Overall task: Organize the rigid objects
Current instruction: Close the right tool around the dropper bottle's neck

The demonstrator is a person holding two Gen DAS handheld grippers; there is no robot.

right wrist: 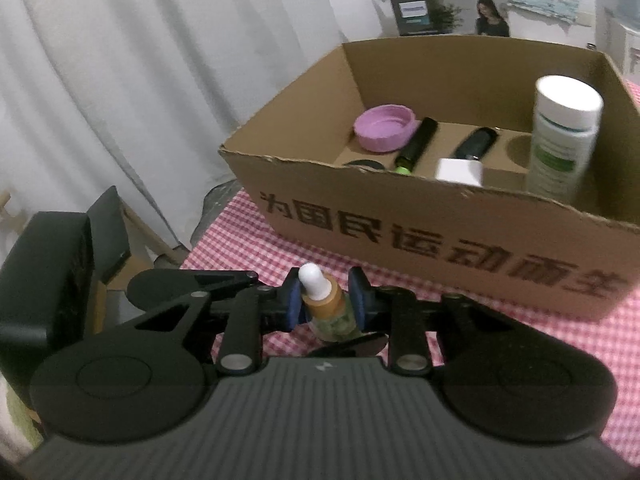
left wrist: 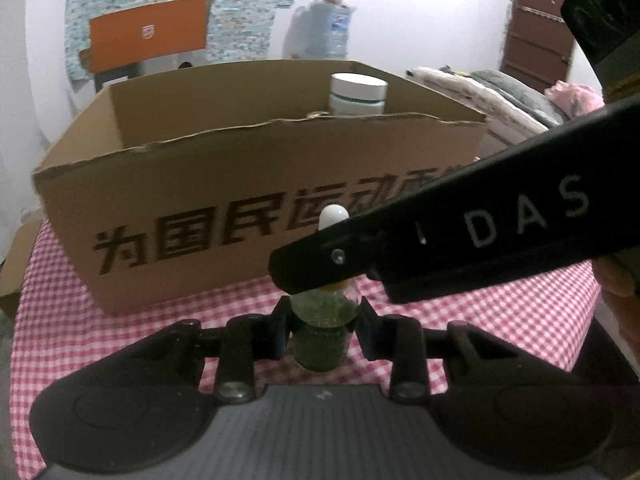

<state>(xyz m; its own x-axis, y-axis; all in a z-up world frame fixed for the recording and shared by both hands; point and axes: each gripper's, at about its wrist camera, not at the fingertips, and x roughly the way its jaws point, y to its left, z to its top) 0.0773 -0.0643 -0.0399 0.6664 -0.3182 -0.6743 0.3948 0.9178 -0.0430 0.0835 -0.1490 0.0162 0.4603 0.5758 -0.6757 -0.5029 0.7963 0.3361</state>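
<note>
Two grippers clench one dropper bottle before a cardboard box

Left wrist view: the left gripper [left wrist: 322, 330] grasps the small green-filled glass dropper bottle [left wrist: 320, 344] on the pink checked tablecloth [left wrist: 60, 320], near the open brown cardboard box [left wrist: 240, 168]. Right wrist view: the right gripper [right wrist: 326, 306] clamps its orange collar, left of the box.

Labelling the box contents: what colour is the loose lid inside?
Pink-purple lid, best seen in the right wrist view.

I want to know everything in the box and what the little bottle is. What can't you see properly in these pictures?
- Left wrist view: the cardboard box front wall hides everything inside except the white bottle top.
- Left wrist view: the right gripper arm covers the dropper bottle neck.
- Right wrist view: the white bottle's label is too blurred to read.
- Right wrist view: a dark round thing is cut off by the box wall.
</note>
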